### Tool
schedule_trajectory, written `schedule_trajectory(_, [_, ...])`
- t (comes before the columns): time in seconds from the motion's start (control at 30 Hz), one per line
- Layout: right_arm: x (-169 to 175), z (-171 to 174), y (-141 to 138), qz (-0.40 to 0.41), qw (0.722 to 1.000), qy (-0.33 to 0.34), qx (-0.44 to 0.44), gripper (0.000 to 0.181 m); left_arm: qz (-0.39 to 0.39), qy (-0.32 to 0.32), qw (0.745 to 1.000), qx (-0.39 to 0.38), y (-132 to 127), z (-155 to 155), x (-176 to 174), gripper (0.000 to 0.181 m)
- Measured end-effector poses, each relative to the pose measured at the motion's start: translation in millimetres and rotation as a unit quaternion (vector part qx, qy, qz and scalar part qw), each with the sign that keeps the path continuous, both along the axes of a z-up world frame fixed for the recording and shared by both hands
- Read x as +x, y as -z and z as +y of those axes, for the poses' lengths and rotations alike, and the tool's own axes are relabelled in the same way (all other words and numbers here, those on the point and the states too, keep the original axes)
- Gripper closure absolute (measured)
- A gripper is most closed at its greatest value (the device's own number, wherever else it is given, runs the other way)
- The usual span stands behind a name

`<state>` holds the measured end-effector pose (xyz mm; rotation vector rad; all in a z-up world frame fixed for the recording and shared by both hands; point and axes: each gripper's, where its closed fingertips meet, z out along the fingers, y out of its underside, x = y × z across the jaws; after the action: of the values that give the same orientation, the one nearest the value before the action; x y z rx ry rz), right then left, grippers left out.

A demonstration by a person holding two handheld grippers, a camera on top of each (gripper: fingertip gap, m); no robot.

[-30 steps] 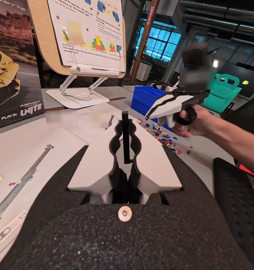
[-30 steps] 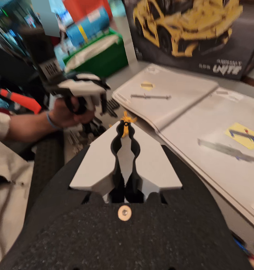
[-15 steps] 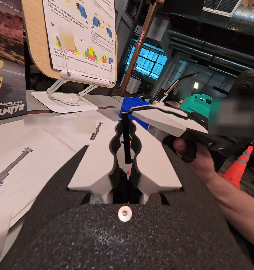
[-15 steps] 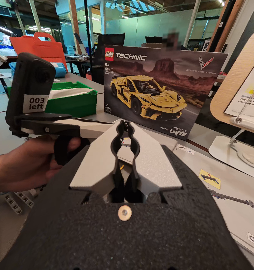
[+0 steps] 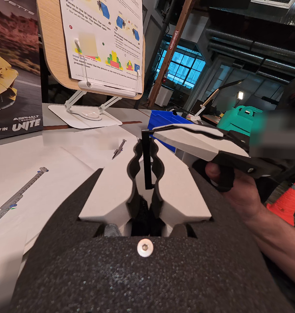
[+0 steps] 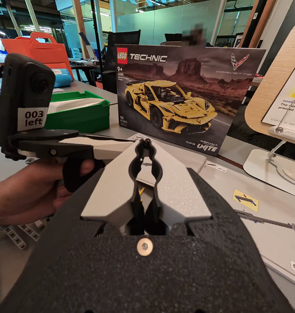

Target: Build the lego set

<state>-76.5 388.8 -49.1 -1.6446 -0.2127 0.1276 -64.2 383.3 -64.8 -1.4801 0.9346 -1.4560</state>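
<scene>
Left gripper [image 5: 145,144] is clamped on a thin black beam [image 5: 147,162], which stands upright between its pads, raised above the table [image 6: 112,130]. Right gripper [image 5: 151,133] comes in from the side, its tips pinched together at the beam's top end; in the right wrist view a small dark piece [image 6: 145,142] shows between those tips, most likely a pin, though it is too small to name. My reading is that the person is fitting that piece into the top of the beam, so the build looks to be at one of its first steps. Little appears done: no partly built model shows in either view, only this single beam in the air. An open booklet [image 5: 50,162] lies flat under the grippers, with drawings of a long grey beam and a few coloured pins. Loose grey beams [image 6: 16,237] lie on the table at the lower left of the right wrist view. Behind stand the set's box [image 6: 185,94] picturing a yellow car, a green bin [image 6: 78,116], a blue bin [image 5: 162,118] and an instruction sheet on a stand [image 5: 94,116]. Nearly the whole car seems left to build.
</scene>
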Motion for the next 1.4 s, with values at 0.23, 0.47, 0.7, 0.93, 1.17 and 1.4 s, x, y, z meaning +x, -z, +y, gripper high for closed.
schedule_trajectory(0.23, [0,-1,-3,0.007,1.0,-0.009,0.001,0.177,0.024,-0.028,0.994,0.104,-2,1,-1,0.175])
schedule_trajectory(0.47, [-3,-7,-5,0.085,0.995,-0.05,0.007,0.177,0.023,-0.051,0.982,0.182,-8,-4,-3,0.175])
schedule_trajectory(0.7, [-1,-14,2,0.018,0.998,-0.056,-0.022,0.177,0.084,-0.073,0.916,0.386,-3,-3,-5,0.175])
schedule_trajectory(0.93, [-1,-19,13,0.039,0.994,-0.088,-0.058,0.178,0.115,-0.053,0.88,0.457,6,-6,-4,0.175])
schedule_trajectory(1.17, [-1,-22,21,0.104,0.983,-0.125,-0.081,0.178,0.147,-0.055,0.837,0.524,13,-8,-5,0.175])
schedule_trajectory(1.4, [2,-24,33,0.043,0.986,-0.118,-0.111,0.177,0.195,-0.062,0.762,0.615,25,-5,-6,0.175])
